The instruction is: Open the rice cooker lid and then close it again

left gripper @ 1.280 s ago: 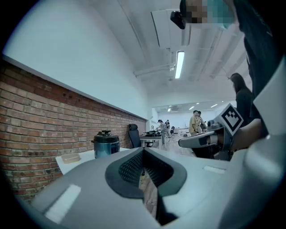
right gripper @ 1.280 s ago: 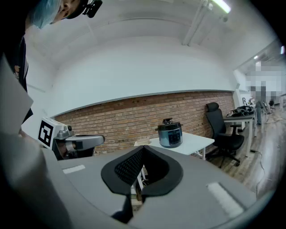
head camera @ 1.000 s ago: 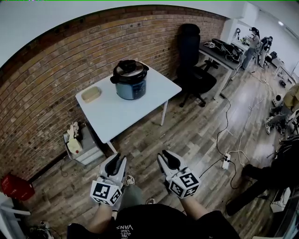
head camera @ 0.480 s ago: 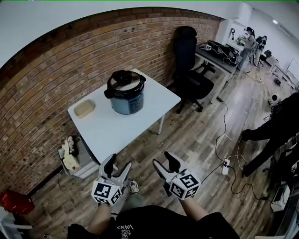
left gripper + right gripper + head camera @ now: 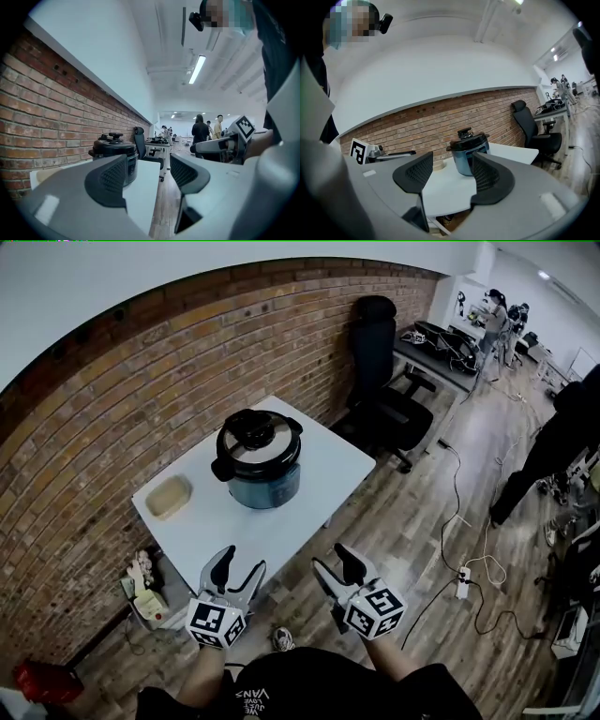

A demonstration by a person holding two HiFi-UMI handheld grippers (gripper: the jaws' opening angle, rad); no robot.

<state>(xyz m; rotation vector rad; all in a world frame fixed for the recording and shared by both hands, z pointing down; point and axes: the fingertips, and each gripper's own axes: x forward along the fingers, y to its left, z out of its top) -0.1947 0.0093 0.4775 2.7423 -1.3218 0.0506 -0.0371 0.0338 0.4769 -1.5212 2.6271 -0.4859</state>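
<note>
- Both pairs of jaws have just been opening and stand wide apart. The left gripper (image 5: 240, 566) and the right gripper (image 5: 334, 561) are side by side, with nothing between either pair.
- Ahead of them and well apart, the rice cooker (image 5: 258, 463) stands upright on the white table (image 5: 319, 474) with its lid (image 5: 255, 435) down.
- It lies forward of the gap between my grippers, a shade nearer the left one, I judge. In the right gripper view it shows between those jaws.
- Its long axis runs straight up, with the knob on top. The two side handles sit on a slant across my line of approach.
- Next I must close in over the table edge before reaching for the lid.
</note>
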